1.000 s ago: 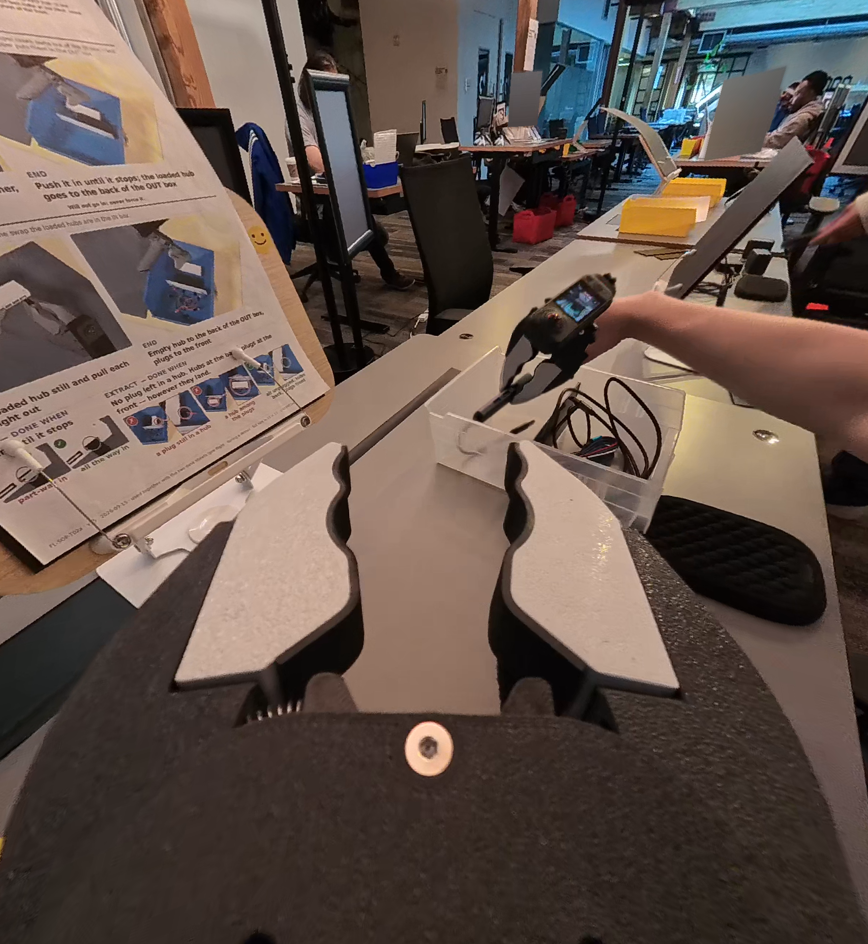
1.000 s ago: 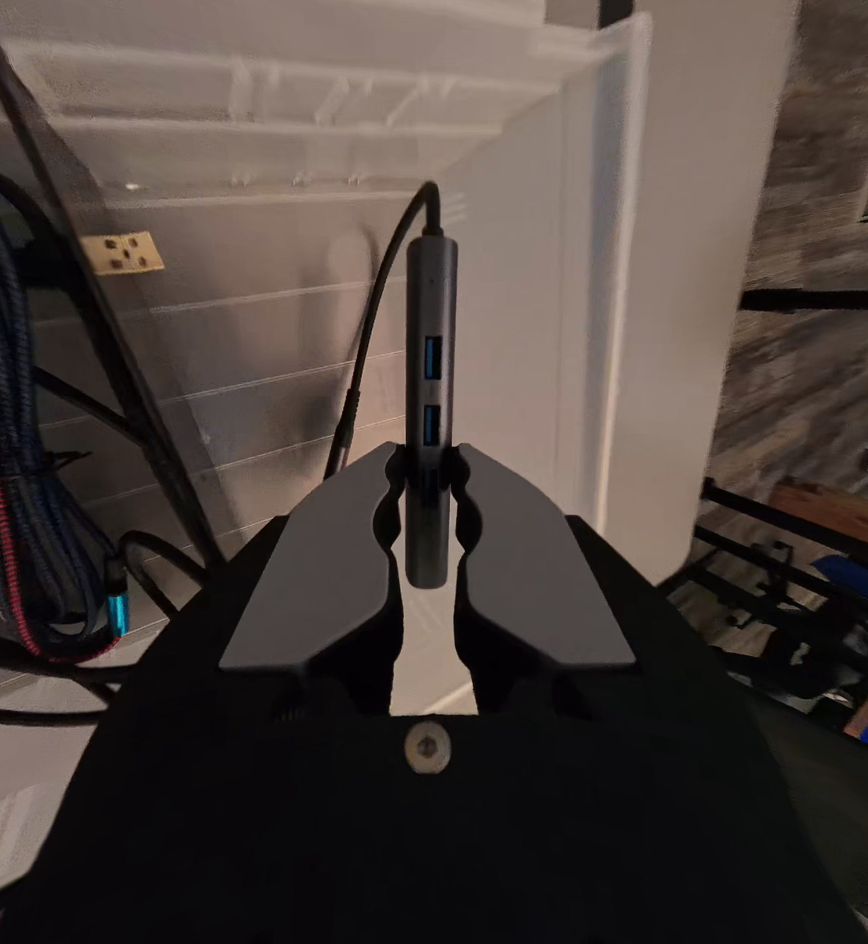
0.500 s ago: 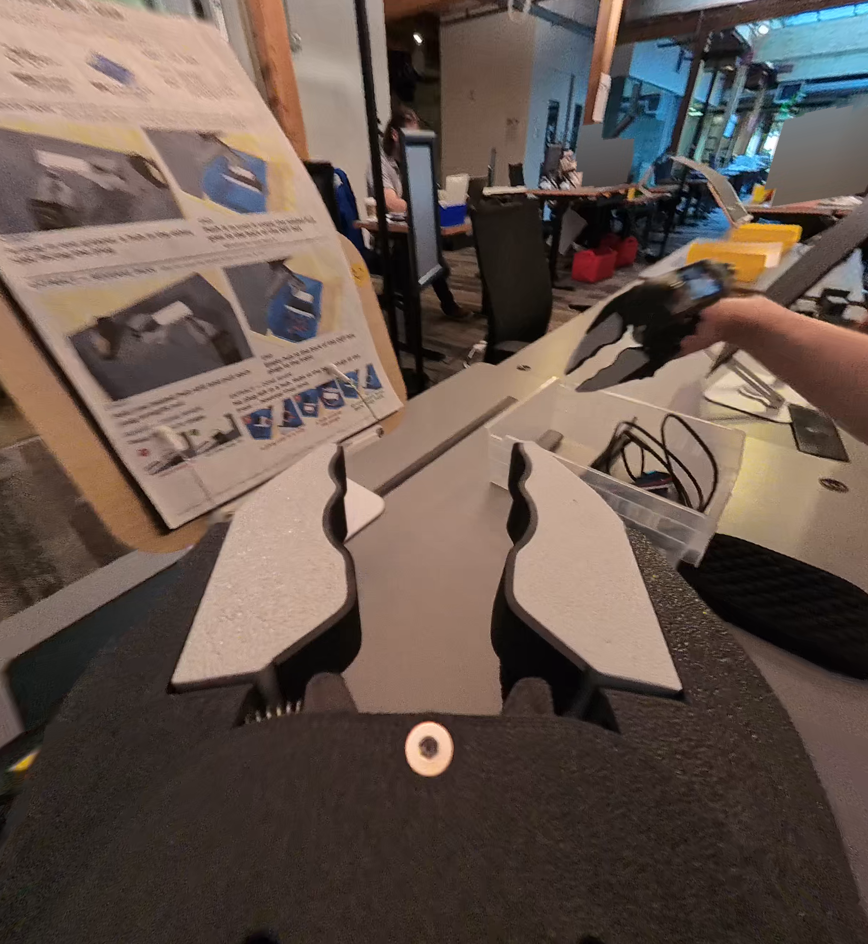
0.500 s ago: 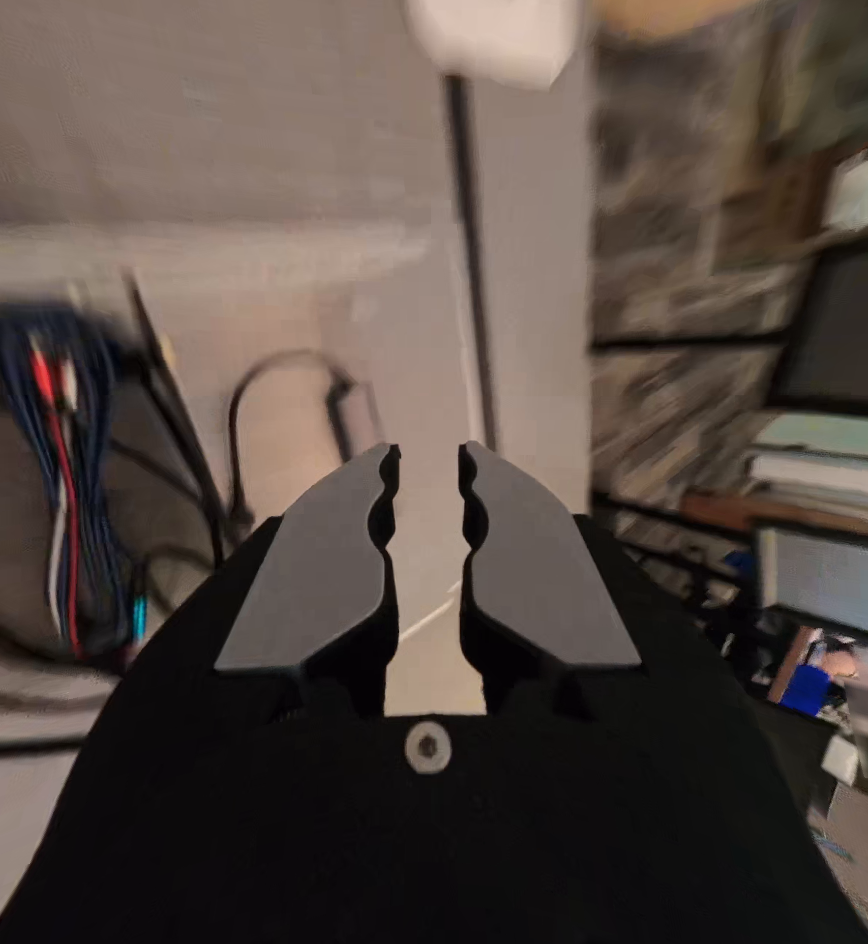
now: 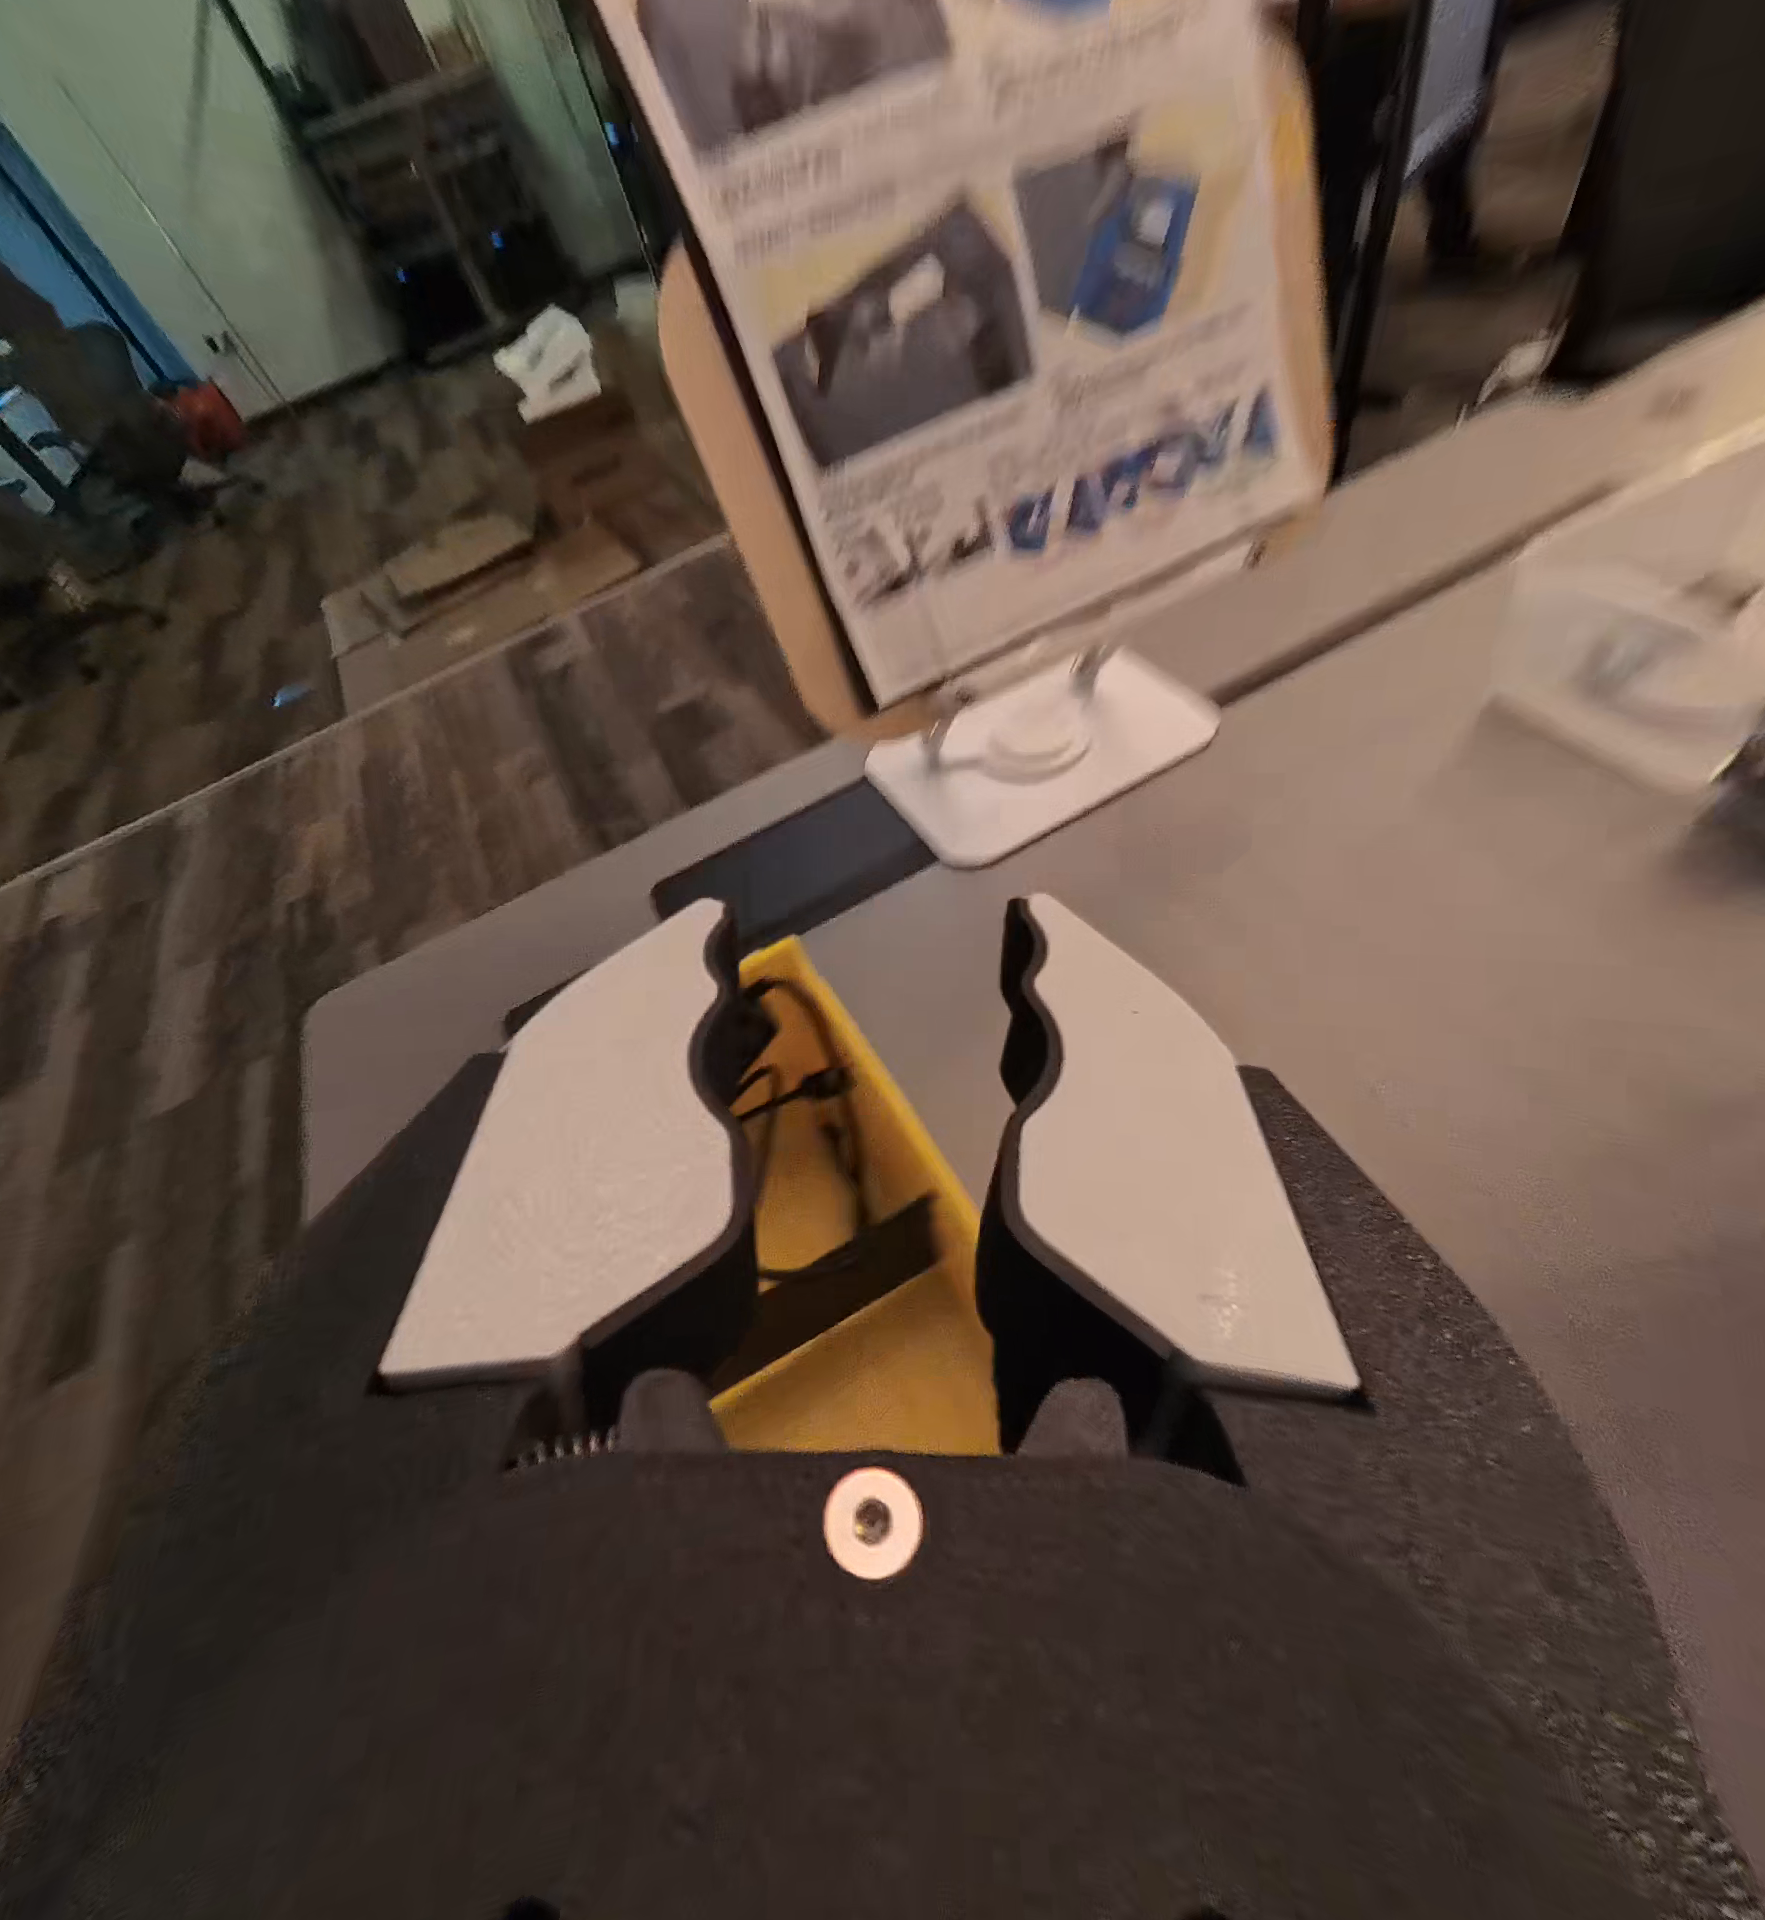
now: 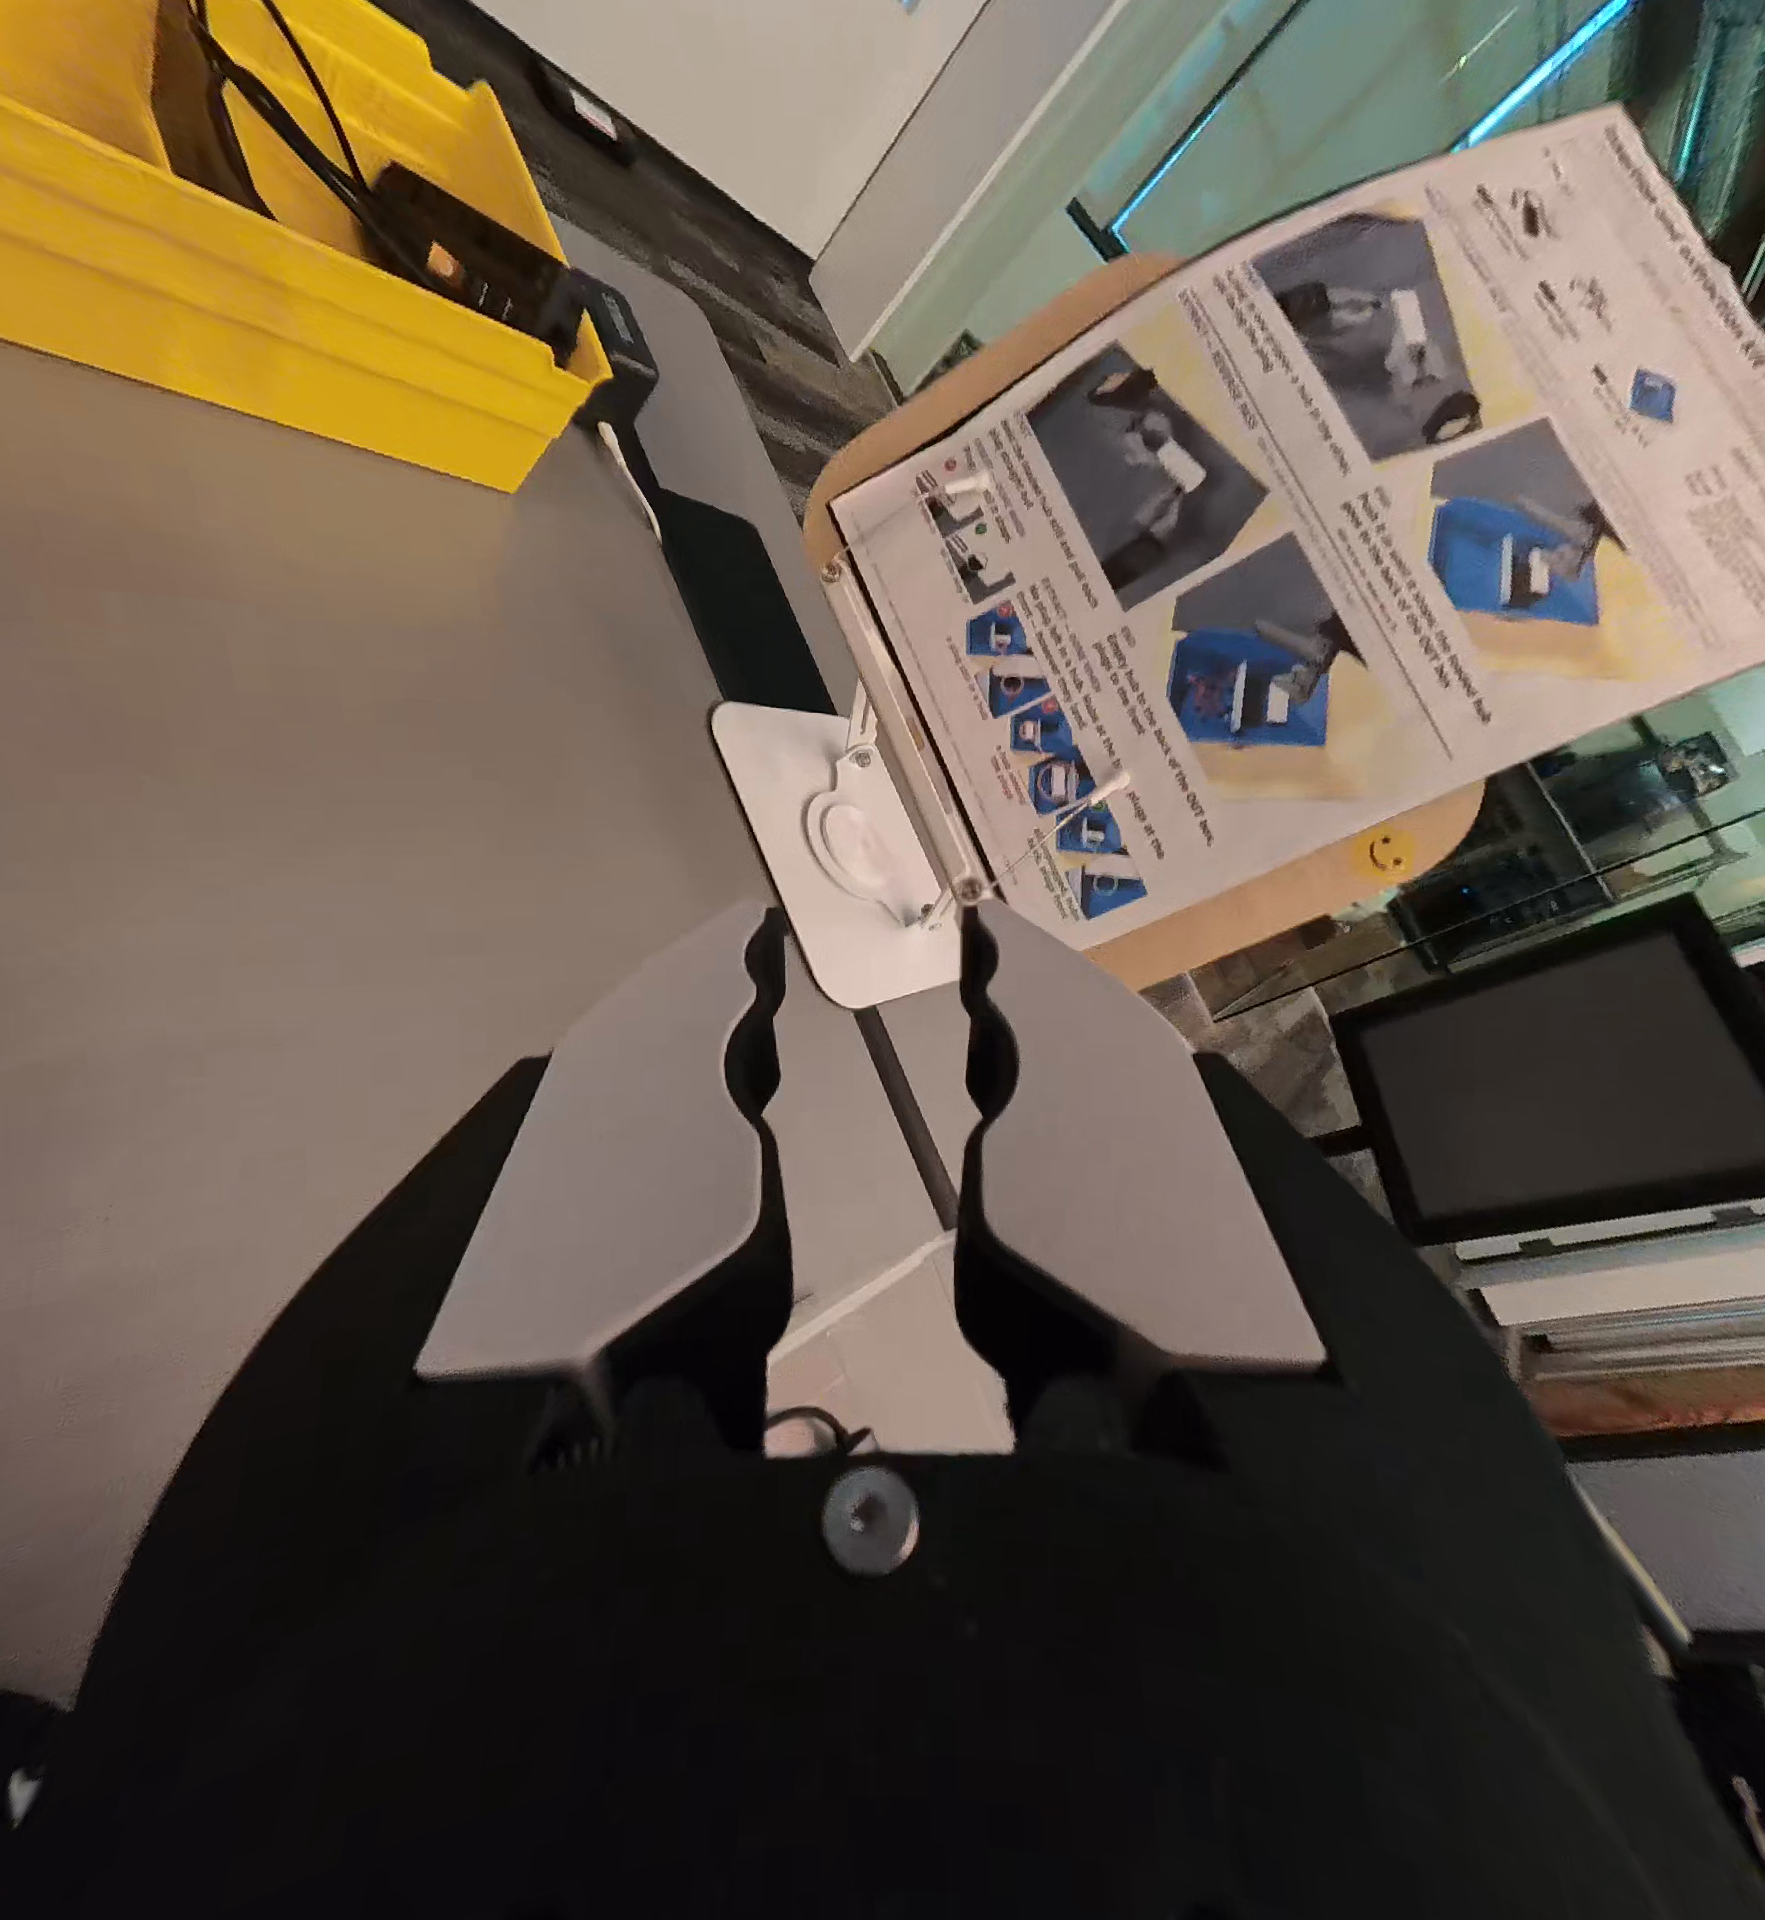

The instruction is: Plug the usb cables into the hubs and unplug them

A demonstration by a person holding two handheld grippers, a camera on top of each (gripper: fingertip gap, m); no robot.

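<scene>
My left gripper (image 5: pixel 867 920) is open with nothing between its pads. It hovers over a yellow bin (image 5: pixel 862 1039) at the grey table's left end. The bin holds a black hub (image 5: pixel 847 1262) and black cables (image 5: pixel 784 1091). My right gripper (image 6: pixel 870 925) is also open with nothing between its pads, over the bare table. In the right wrist view the yellow bin (image 6: pixel 182 291) lies far off at the upper left, with a black hub (image 6: pixel 473 265) and cables (image 6: pixel 275 104) in it. The left wrist view is motion-blurred.
An instruction sheet (image 6: pixel 1325 540) stands on a white base (image 6: pixel 836 852) at the table's back edge; it also shows in the left wrist view (image 5: pixel 1013 343). A clear bin (image 5: pixel 1667 644) sits blurred at the right. A dark monitor (image 6: pixel 1574 1091) stands beyond the table.
My right gripper let go of the grey hub in the clear bin, opened wider and swung away towards the sheet. My left gripper swung left over the yellow bin and its jaws narrowed a little.
</scene>
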